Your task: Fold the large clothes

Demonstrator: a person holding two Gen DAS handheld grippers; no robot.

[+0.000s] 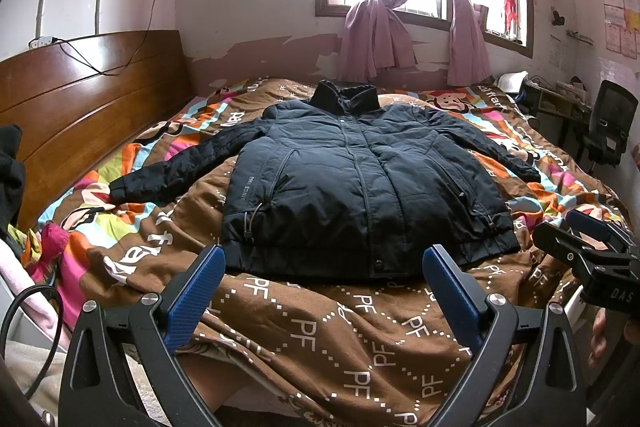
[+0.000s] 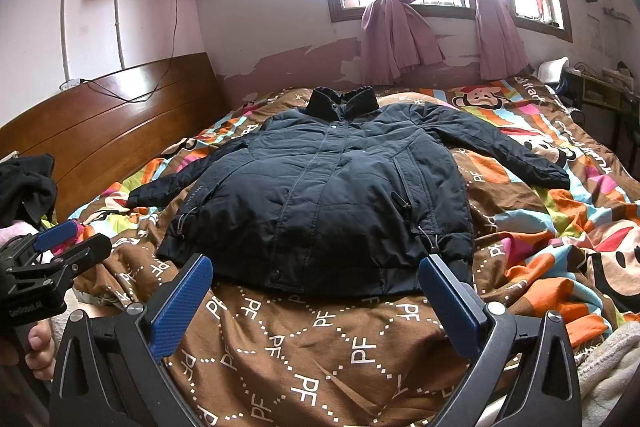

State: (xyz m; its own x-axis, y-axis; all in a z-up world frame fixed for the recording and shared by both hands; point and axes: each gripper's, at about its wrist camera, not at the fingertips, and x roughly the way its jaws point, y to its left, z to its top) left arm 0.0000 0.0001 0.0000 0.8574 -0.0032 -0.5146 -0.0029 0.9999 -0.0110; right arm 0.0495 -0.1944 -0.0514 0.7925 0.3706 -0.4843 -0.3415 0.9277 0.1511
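A large dark navy padded jacket (image 1: 360, 171) lies flat and face up on the bed, collar toward the window, both sleeves spread outward. It also shows in the right wrist view (image 2: 332, 195). My left gripper (image 1: 324, 259) is open and empty, held just short of the jacket's hem, toward its left half. My right gripper (image 2: 316, 269) is open and empty, just short of the hem, toward its right half. The right gripper also shows at the right edge of the left wrist view (image 1: 576, 239), and the left gripper at the left edge of the right wrist view (image 2: 72, 239).
A brown and multicoloured patterned quilt (image 1: 320, 331) covers the bed. A wooden headboard (image 1: 84, 95) runs along the left. Dark clothes (image 2: 24, 187) are piled at the left. A desk and black chair (image 1: 608, 123) stand at the right. Pink curtains (image 1: 380, 27) hang at the window behind.
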